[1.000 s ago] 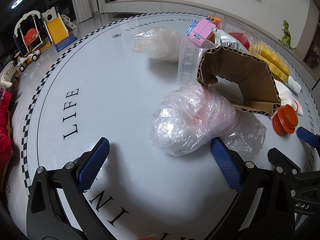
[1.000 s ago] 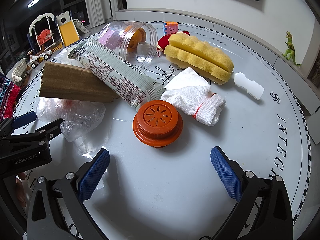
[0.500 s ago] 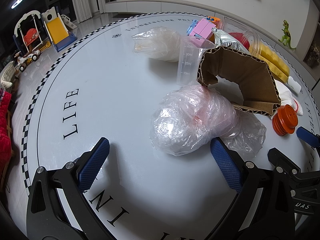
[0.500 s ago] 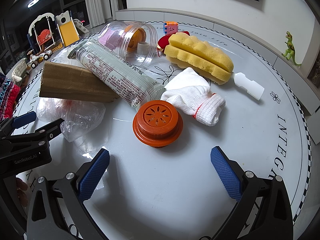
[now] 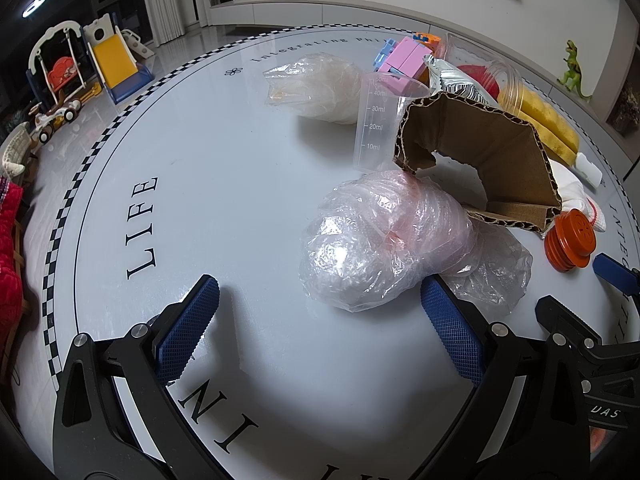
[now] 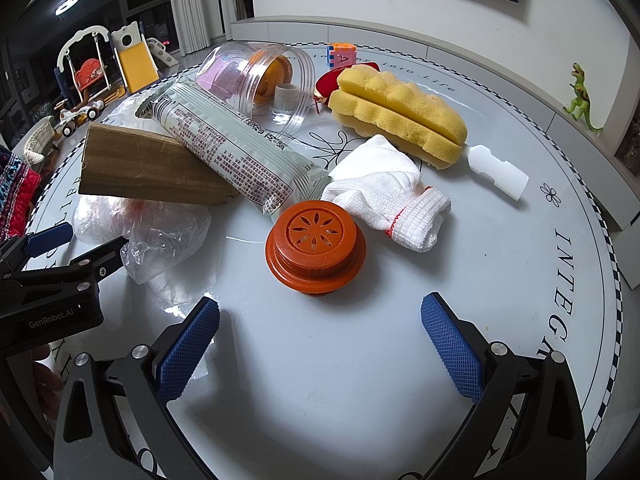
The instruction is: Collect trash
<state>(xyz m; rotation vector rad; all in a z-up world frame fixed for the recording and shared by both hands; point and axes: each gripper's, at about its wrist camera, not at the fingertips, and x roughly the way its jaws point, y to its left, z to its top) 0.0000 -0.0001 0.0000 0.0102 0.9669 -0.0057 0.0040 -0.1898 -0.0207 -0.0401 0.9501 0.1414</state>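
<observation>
A crumpled clear plastic bag [image 5: 384, 240] lies on the round white table [image 5: 224, 184], just ahead of my open, empty left gripper [image 5: 320, 328]. A torn, curved cardboard piece [image 5: 492, 152] leans over it; it also shows in the right wrist view [image 6: 148, 172]. A second plastic bag [image 5: 316, 84] lies further back. My right gripper [image 6: 320, 340] is open and empty, just short of an orange round lid [image 6: 316, 240]. A printed foil wrapper [image 6: 236, 148] rests on the cardboard. The bag's edge [image 6: 160, 232] shows at the left.
A clear measuring cup [image 5: 380, 120] stands by the cardboard. A white glove [image 6: 388, 196], yellow sponge [image 6: 400, 112], white plastic piece [image 6: 496, 168], tipped clear jar [image 6: 260, 76] and toy blocks [image 5: 404, 60] lie around. The left gripper's body [image 6: 52, 280] shows at the left edge.
</observation>
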